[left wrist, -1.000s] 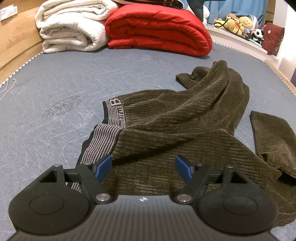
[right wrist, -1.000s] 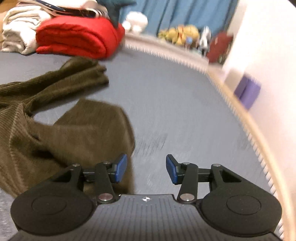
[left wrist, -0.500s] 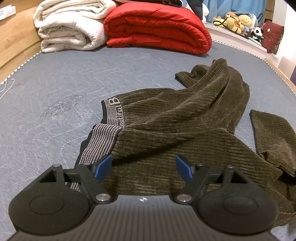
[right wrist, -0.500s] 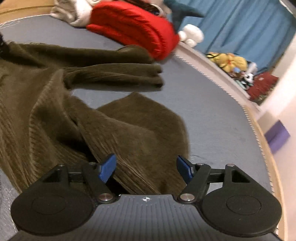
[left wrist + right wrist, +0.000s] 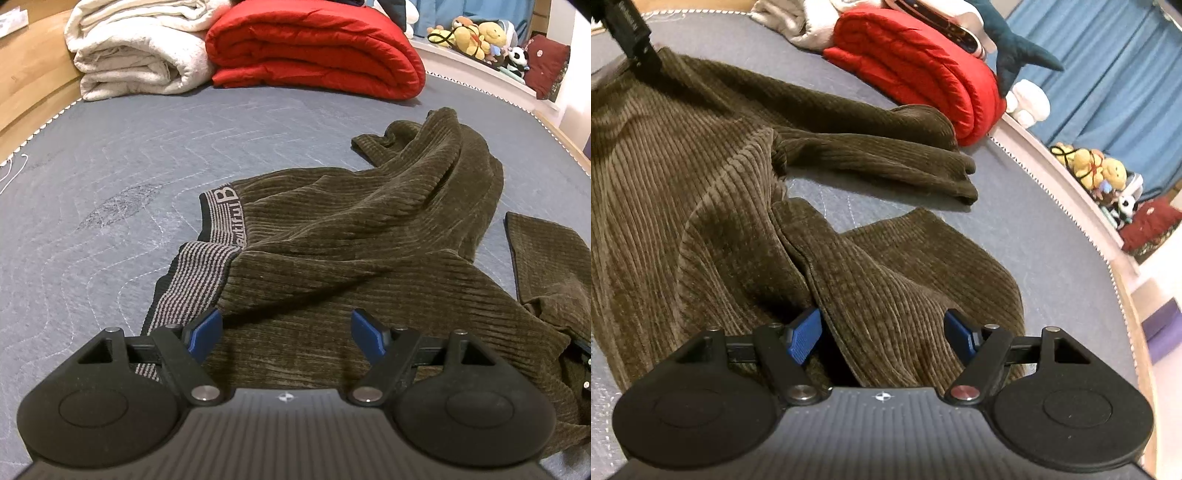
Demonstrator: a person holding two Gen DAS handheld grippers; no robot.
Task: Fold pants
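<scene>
I am viewing a pair of olive-brown corduroy pants (image 5: 369, 229) lying crumpled on the grey quilted mattress (image 5: 110, 166) of a bed, with the striped elastic waistband (image 5: 199, 273) turned toward the near left in the left wrist view and the two legs trailing away to the right. I am holding the left claw (image 5: 287, 328) over the waist end of the pants; its jaws are standing spread, with corduroy lying below and between the blue pads (image 5: 205, 330), which are not pressing on it. I am holding the right claw (image 5: 882, 334) low over a raised fold of one pant leg (image 5: 886, 295); its jaws have just been opening and are now standing wide, the fold running between them, though I cannot tell whether the left pad is touching the cloth. The other pant leg (image 5: 886, 155) is lying stretched across the mattress beyond, its cuff pointing right. A folded red quilt (image 5: 317, 48) and a folded cream blanket (image 5: 140, 51) are resting at the far end of the bed, just beside each other. Plush toys (image 5: 476, 33) are sitting on a ledge along the far right edge, in front of a blue curtain (image 5: 1115, 74).
</scene>
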